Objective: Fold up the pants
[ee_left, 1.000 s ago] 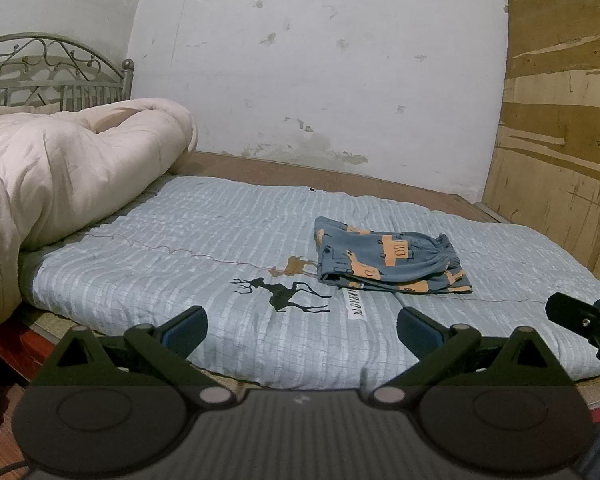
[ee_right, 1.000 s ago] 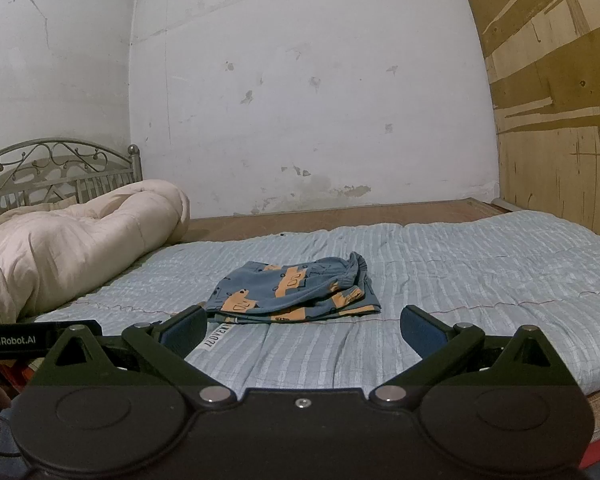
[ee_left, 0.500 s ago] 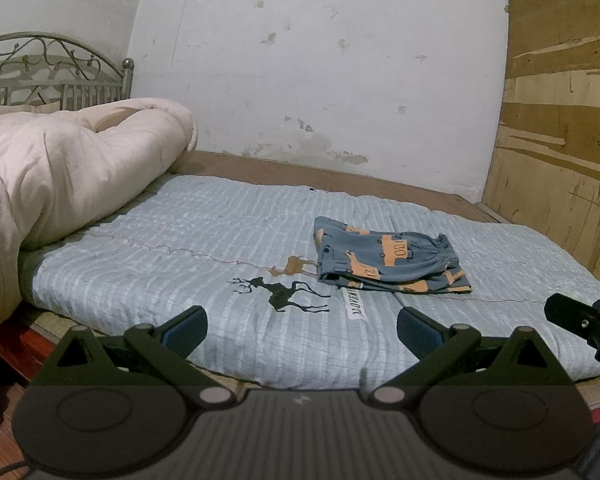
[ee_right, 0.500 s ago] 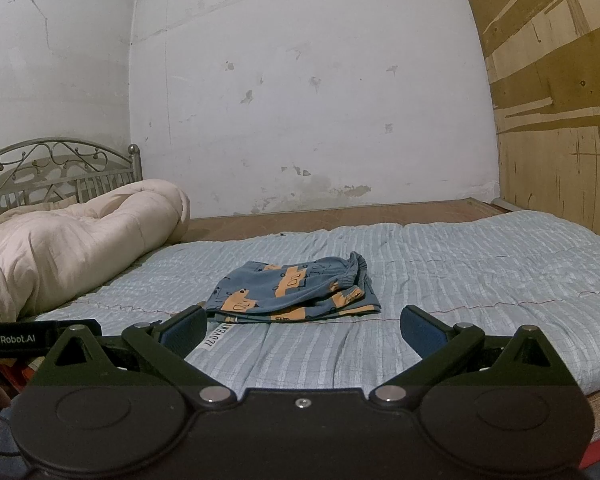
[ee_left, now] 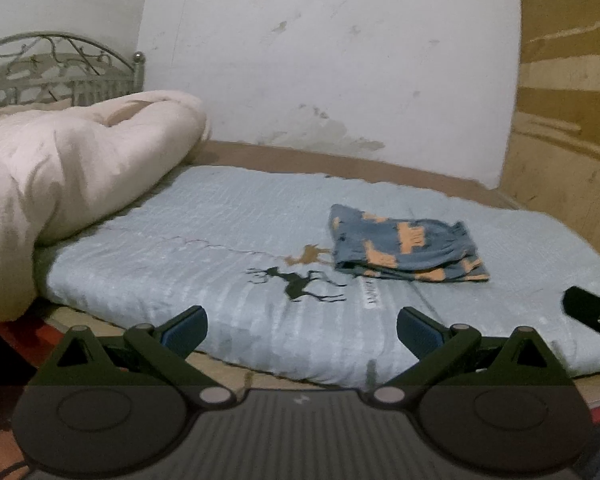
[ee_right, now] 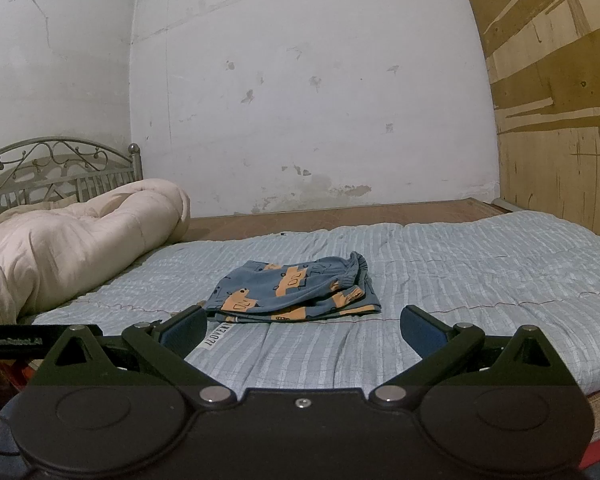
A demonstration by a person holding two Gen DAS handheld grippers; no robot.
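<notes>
A wide pale-blue quilt [ee_right: 460, 280] covers the bed, ribbed in fine stripes, soft and slightly puckered along a stitched seam, with a deer print [ee_left: 300, 282] near its front edge. At the head end a bulky cream comforter [ee_left: 72, 184] lies rolled into a thick puffy log in front of a scrolled metal headboard [ee_right: 56, 168]. Behind runs a stained plaster wall [ee_right: 300, 80], and rough plywood panelling [ee_right: 560, 100] stands on the right.

The pants [ee_right: 296, 294] lie in the middle of the quilt, already a compact, flat, layered packet (blue knit with orange vehicle shapes), the gathered elastic waistband bunched at the right end in the right wrist view. They look light, limp and thin, so they should drape and slide rather than hold any shape; the layers could shear apart if lifted by a single ply. The sensible hold is probably a pinch through all the layers at a corner or along the waistband, where the fabric is thickest.

Both tools hang back at the near edge of the bed, well apart from the pants. The left gripper [ee_left: 302, 326] has its blue-padded fingers spread wide and empty; the right gripper [ee_right: 302, 326] likewise stands wide apart, holding nothing.
</notes>
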